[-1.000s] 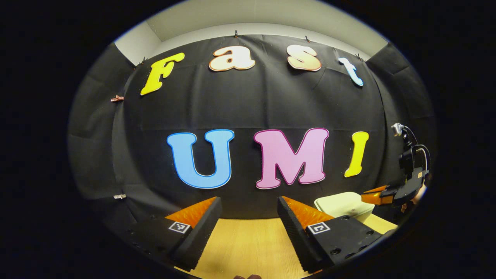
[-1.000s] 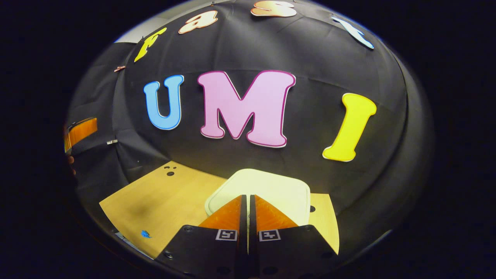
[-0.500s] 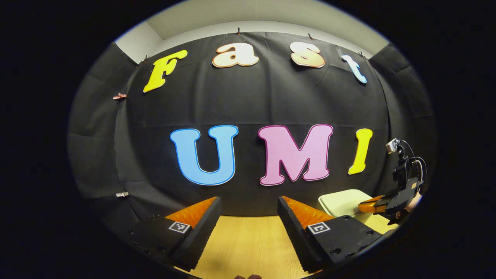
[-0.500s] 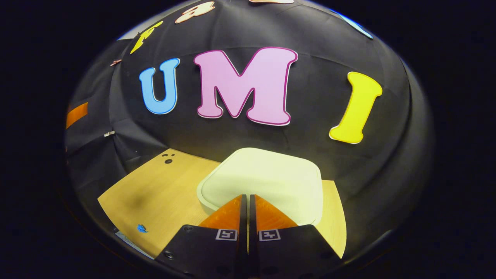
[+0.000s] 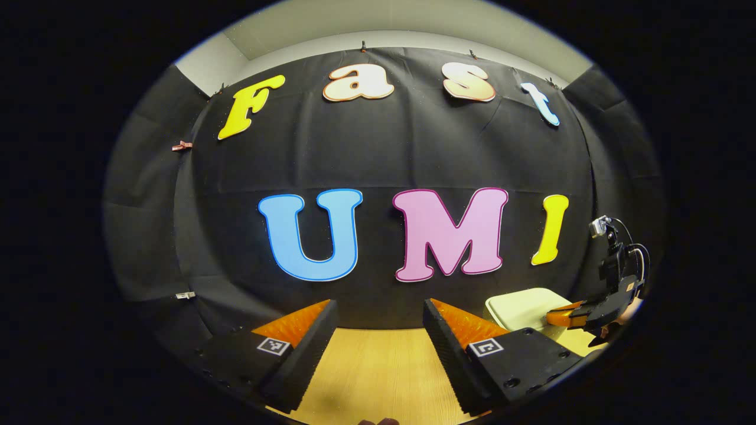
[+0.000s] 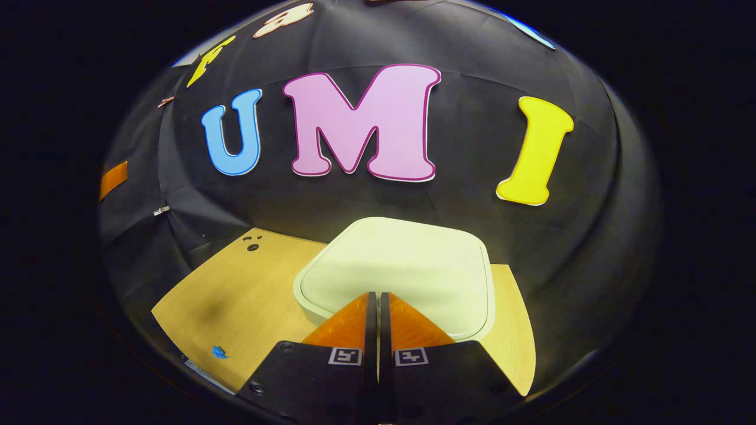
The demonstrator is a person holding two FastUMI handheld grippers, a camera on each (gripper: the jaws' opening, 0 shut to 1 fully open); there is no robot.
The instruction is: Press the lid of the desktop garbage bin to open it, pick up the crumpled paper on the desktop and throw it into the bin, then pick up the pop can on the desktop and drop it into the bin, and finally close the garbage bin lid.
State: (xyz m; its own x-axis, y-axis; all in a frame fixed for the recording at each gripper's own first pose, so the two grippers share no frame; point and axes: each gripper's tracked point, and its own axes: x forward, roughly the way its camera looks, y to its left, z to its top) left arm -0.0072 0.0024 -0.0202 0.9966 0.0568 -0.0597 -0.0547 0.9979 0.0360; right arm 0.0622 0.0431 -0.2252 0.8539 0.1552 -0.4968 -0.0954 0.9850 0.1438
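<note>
With its fingers pressed together at the bottom centre, the right gripper sits over the bin lid (lid unopened), so pressing down comes next, while the left gripper waits spread.

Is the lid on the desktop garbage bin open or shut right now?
Shut. In the right gripper view the lid lies flat and flush on the bin, no gap at its rim. The right gripper, fingers together, sits at its near edge.

The left gripper view looks level across the worktop toward the booth wall; the right gripper view looks down, close over the bin lid. Both share that lid.
</note>
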